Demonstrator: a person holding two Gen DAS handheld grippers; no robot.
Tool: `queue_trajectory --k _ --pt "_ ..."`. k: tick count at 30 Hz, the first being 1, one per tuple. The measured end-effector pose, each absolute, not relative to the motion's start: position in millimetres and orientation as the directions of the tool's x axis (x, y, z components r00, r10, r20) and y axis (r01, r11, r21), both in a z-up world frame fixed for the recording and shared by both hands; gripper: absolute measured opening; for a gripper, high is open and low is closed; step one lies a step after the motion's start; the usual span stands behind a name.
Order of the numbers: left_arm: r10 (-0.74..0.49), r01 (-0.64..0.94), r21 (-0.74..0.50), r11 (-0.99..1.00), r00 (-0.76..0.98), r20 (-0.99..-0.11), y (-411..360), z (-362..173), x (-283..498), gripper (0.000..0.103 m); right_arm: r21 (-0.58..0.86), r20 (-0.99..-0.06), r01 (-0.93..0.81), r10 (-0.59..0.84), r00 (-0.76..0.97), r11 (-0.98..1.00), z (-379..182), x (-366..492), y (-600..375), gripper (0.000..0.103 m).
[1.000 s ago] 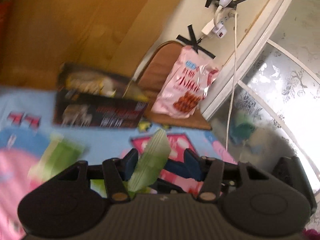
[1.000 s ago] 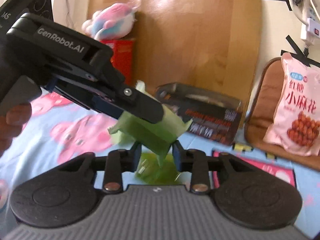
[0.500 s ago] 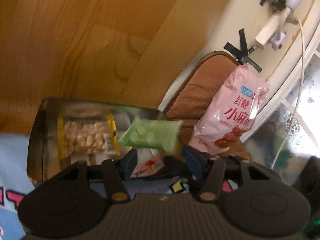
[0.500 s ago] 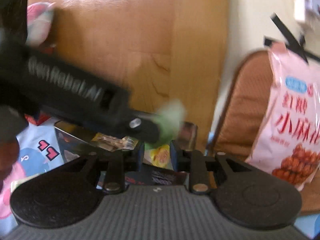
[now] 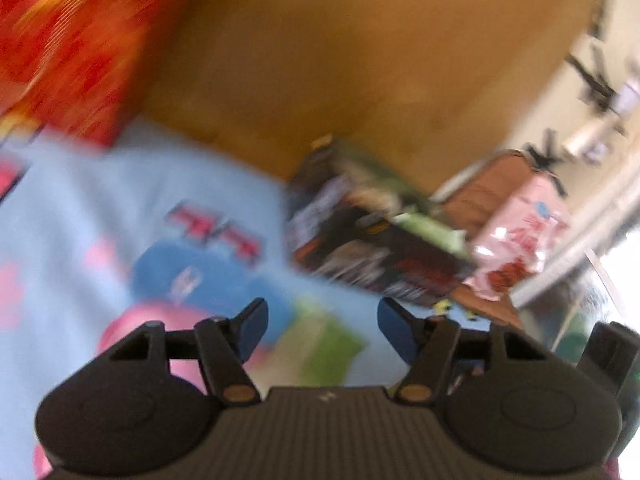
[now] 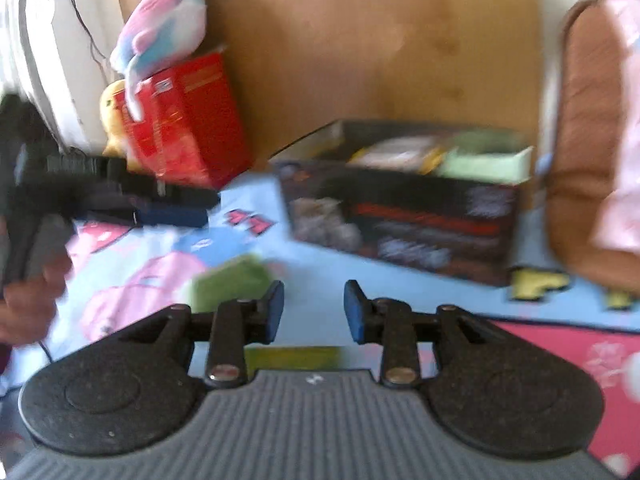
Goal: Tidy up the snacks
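Left tongs [image 5: 320, 330]: tips spread wide, nothing between them. Right tongs [image 6: 314, 308]: tips likewise apart and empty. Both views are motion-blurred, so fine detail is unreliable. Just beyond each pair of tips a green snack packet [image 6: 230, 282] lies flat on the cartoon-print mat [image 6: 328, 268], slightly to the left of the right tongs' gap; in the left wrist view the same sort of green packet [image 5: 328, 344] sits directly ahead of the open tips. Whether a second yellow-green item right under the right tongs is another packet cannot be told. Farther out stands the dark open-topped box [image 6: 404, 220], against the wooden board [image 6: 360, 48]; it holds a pale green packet [image 6: 480, 166] at its right end and a yellowish packet beside it. A red carton [image 6: 184, 120] with a plush toy [image 6: 160, 36] on top stands to the left, and a pink snack bag [image 5: 520, 240] leans on a brown cushion to the right of the box. Judgement: the step in hand appears to be the reach for the next loose packet, with some items boxed. The next move calls for lowering one pair of tongs over the green packet's edge and closing on it; being thin, flat and glossy, it may slide or crumple.
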State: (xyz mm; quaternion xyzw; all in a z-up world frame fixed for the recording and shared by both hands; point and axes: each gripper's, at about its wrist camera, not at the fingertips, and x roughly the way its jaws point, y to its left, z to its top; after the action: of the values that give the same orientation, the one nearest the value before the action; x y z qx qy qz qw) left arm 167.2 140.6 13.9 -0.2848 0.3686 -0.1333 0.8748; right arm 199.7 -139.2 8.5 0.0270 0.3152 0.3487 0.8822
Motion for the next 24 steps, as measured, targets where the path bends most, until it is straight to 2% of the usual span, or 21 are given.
queue_trajectory --k 2,6,7,8,11,16,17,24 --pt "-0.451 -0.029 -0.635 0.772 0.679 -0.579 151.1 -1.5 158.4 0.061 0.333 -0.55 -0.582 0.654 0.52 0.742 7.0 212.9 -124.4 0.036" --pt "-0.505 -0.021 -0.712 0.702 0.69 -0.518 153.1 -11.6 131.2 0.06 0.463 -0.573 -0.482 0.667 0.477 0.743 2.4 233.9 -106.3 0.036" --pt "-0.515 -0.014 -0.719 0.694 0.689 -0.51 151.1 -12.9 127.1 0.057 0.488 -0.58 -0.467 0.674 0.458 0.737 -0.8 230.0 -102.6 0.034" --pt "-0.511 -0.009 -0.711 0.703 0.689 -0.513 147.7 -12.4 123.7 0.056 0.504 -0.589 -0.457 0.679 0.439 0.733 -4.6 231.2 -98.7 0.027" --pt "-0.519 -0.001 -0.698 0.716 0.667 -0.534 140.7 -11.0 119.7 0.044 0.487 -0.592 -0.479 0.679 0.434 0.73 -3.8 219.1 -92.3 0.021" --pt "-0.552 0.023 -0.71 0.704 0.648 -0.525 135.8 -13.0 102.4 0.043 0.445 -0.588 -0.531 0.683 0.434 0.721 -1.9 173.0 -104.3 0.013" --pt "-0.559 0.038 -0.707 0.707 0.642 -0.524 131.7 -13.3 96.3 0.042 0.438 -0.587 -0.537 0.681 0.438 0.721 -2.7 160.8 -106.7 0.008" --pt "-0.643 0.205 -0.665 0.718 0.559 -0.523 86.6 -10.2 38.5 0.04 0.369 -0.559 -0.579 0.671 0.487 0.728 -14.8 56.7 -141.2 0.006"
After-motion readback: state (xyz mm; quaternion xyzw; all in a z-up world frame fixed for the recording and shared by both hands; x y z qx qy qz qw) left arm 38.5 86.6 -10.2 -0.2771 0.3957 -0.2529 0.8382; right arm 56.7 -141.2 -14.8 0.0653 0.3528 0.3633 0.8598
